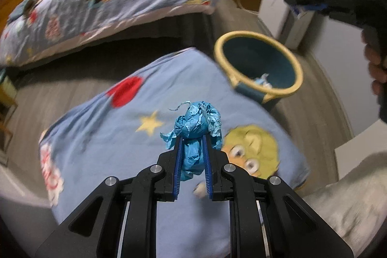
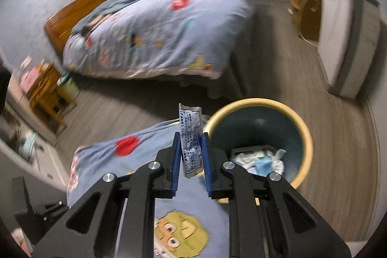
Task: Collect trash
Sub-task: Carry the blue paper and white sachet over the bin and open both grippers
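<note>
The left gripper (image 1: 192, 140) pinches a crumpled blue paper wad (image 1: 195, 129) between its fingers, above a printed blue quilt (image 1: 116, 137). The right gripper (image 2: 191, 137) clamps a silvery printed wrapper (image 2: 190, 137) upright between its fingers, just left of the yellow-rimmed trash bin (image 2: 306, 134) holding white scraps.

The bin (image 2: 258, 134) stands on the floor (image 2: 326, 137), touching the right-hand corner of the near bed (image 2: 135, 151). In the bin lies crumpled trash (image 2: 258, 158). Beyond the bin, across a strip of floor, lies the far bed (image 2: 157, 35). Right of the bin, against the wall, stands a cabinet (image 2: 338, 40). Left of the bin, well apart, stands a wooden stool (image 2: 48, 93).
</note>
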